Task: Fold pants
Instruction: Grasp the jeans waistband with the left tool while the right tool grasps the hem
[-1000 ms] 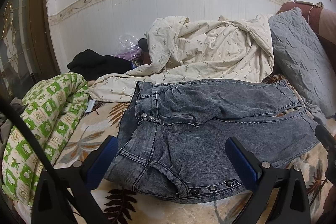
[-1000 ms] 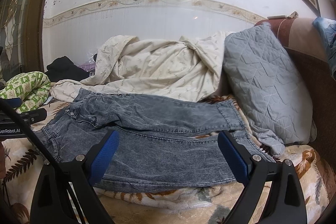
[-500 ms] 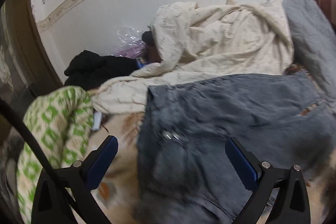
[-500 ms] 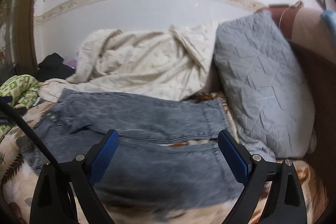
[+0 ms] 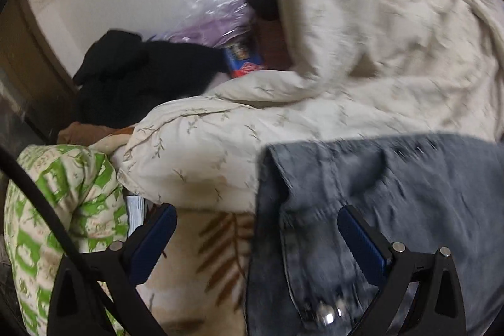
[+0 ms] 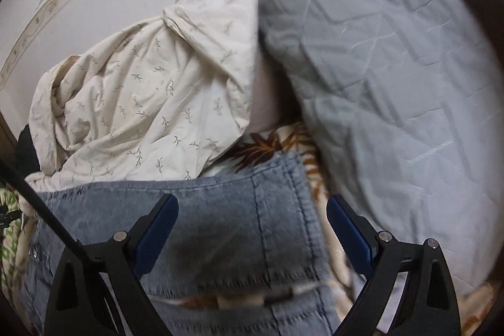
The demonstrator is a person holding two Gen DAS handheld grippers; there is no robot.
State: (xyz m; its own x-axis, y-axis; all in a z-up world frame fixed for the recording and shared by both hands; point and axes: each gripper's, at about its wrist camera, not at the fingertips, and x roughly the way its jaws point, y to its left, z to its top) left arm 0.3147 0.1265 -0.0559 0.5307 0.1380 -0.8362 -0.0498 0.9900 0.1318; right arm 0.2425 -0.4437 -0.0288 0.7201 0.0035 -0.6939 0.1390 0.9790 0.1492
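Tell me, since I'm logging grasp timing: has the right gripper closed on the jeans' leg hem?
No: the right gripper is wide open, its blue pads apart on either side of the hem of the jeans, gripping nothing.

Both cameras sit low and close over the bed, looking forward toward the wall. The left view faces the waist end of the pants (image 5: 393, 210), with a green quilt (image 5: 63, 210) at its left. The right view faces the hem end beside a grey pillow (image 6: 393, 84). Both share the pants and the cream duvet (image 5: 346, 84).
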